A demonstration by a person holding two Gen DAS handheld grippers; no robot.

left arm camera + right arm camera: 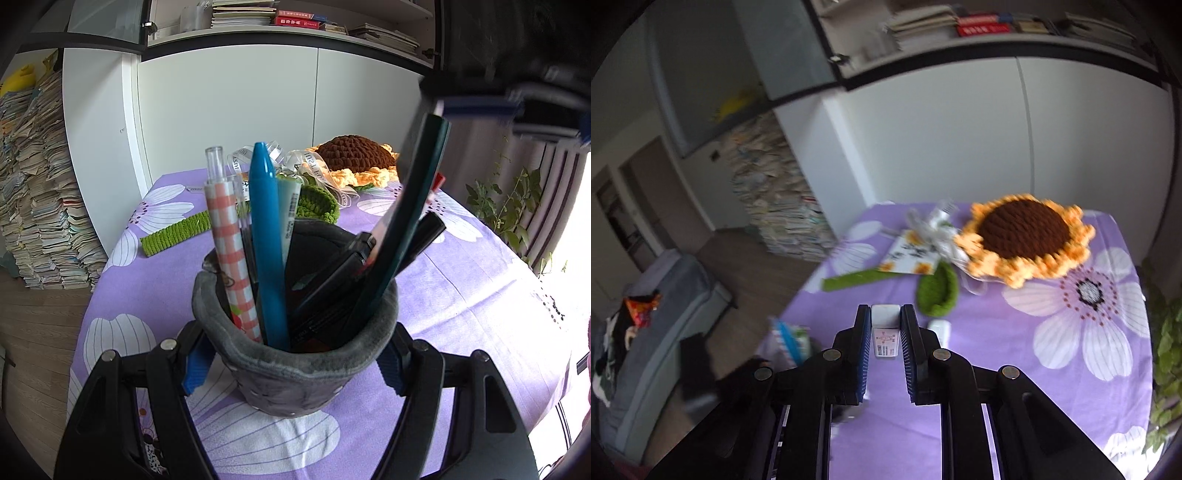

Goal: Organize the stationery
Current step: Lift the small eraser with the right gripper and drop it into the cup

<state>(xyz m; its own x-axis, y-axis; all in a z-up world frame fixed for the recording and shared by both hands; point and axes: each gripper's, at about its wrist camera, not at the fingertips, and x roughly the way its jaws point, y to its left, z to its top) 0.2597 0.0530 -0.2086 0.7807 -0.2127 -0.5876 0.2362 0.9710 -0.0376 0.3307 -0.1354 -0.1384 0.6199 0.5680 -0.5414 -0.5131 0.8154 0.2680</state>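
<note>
My left gripper [295,369] is shut on a grey plush pen holder [295,376] standing on the purple tablecloth. The holder contains a teal pen [267,240], a pink checked pen [231,251], a dark teal ruler-like piece [402,221] and black pens [332,280]. My right gripper [884,325] is shut on a small white eraser-like block with a barcode label [885,328], held above the table. The right gripper shows blurred at the upper right of the left wrist view [517,110]. The pen holder's top shows blurred at the lower left in the right wrist view [790,339].
A crocheted sunflower [1023,232] with ribbon, a green crocheted leaf [938,291] and stem [173,232] lie at the table's far side. A small white object [940,328] lies near the right gripper. Paper stacks [37,192] stand on the floor left; a plant [509,206] stands right.
</note>
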